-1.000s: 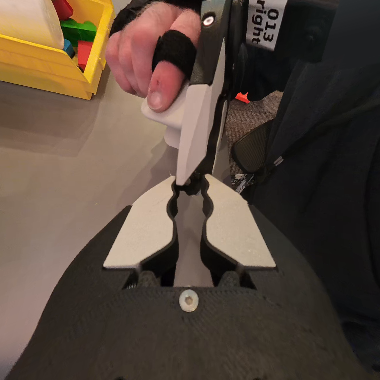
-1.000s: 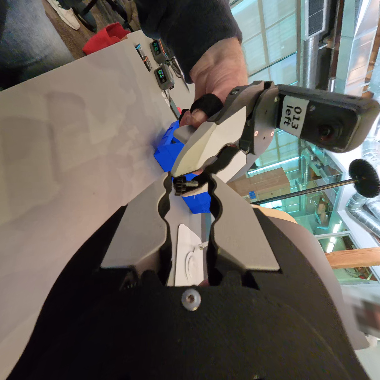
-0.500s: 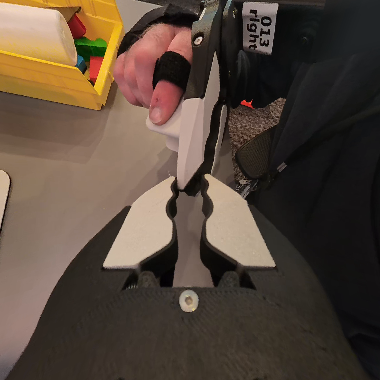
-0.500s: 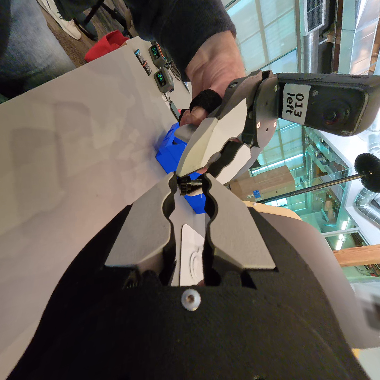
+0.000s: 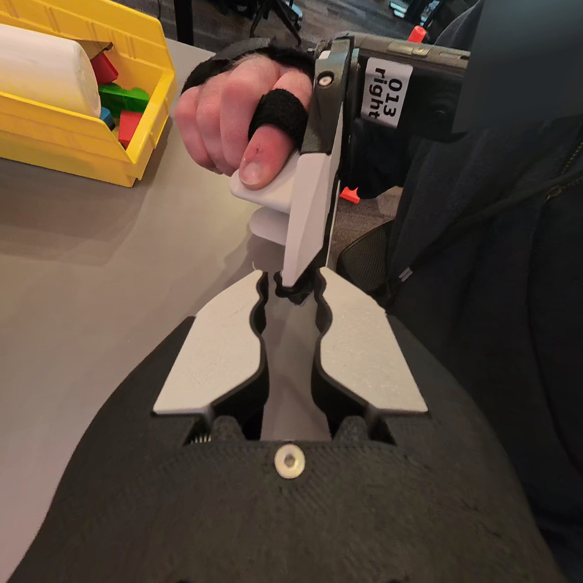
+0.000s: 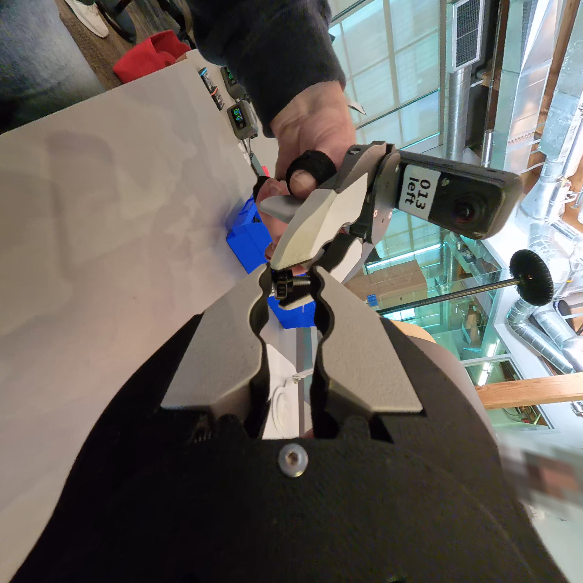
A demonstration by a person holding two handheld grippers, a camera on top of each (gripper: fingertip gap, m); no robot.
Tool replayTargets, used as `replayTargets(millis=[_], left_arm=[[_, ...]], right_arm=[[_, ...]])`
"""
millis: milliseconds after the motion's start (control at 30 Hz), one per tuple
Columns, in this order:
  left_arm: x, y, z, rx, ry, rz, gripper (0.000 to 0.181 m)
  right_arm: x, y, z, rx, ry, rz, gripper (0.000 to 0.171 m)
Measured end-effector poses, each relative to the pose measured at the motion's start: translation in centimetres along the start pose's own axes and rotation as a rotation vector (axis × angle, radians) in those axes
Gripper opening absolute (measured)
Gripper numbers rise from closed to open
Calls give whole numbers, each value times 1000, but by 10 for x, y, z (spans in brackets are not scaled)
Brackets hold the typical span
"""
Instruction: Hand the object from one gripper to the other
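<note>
Yellow bin [image 5: 79, 151] of coloured blocks at far left on grey surface [image 5: 94, 252]. Left tongs [image 5: 291, 274] at centre, spread slightly wider than half a second ago, a gap showing beside black knurled-head screw [image 6: 291, 282]. Right tongs [image 6: 291, 271] pinching that screw end to end above the surface. White printed label [image 5: 385, 91] on camera at right. Blue bin [image 6: 246, 239] seen in right wrist view only.
</note>
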State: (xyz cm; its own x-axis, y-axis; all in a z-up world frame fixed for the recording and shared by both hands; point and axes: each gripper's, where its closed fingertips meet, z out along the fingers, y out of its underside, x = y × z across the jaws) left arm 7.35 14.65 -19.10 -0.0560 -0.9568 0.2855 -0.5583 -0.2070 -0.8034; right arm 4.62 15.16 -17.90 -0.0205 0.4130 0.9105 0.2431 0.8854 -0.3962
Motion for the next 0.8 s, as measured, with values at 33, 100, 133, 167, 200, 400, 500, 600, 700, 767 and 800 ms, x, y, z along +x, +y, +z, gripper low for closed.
replayTargets(millis=[33,100,133,167,200,400,500,600,700,767,800], left_arm=[[1,-1,0,16,6,-6,27],[1,-5,-1,64,15,-18,27],[2,-7,-2,94,25,-28,28],[3,-8,-2,126,39,-38,32],[2,-10,-3,166,41,-47,34],[0,-26,-15,522,70,-161,38],[-3,-32,-20,676,85,-216,37],[-3,-34,-19,749,117,-248,37],[3,-38,-15,779,153,-243,37],[6,-41,-13,789,154,-233,35],[7,-43,-13,804,159,-227,33]], right_arm=[[2,0,0,0,13,-1,21],[6,0,-1,-5,48,-6,21],[9,1,-1,-13,70,-14,21],[12,2,-2,-22,91,-21,20],[15,2,-3,-27,115,-23,20],[29,2,-7,-29,248,3,20],[34,0,-9,-31,309,1,20],[36,-4,-10,-17,355,20,21],[39,-7,-11,-14,402,27,20],[39,-8,-10,-19,425,26,20],[39,-9,-10,-22,436,23,21]])
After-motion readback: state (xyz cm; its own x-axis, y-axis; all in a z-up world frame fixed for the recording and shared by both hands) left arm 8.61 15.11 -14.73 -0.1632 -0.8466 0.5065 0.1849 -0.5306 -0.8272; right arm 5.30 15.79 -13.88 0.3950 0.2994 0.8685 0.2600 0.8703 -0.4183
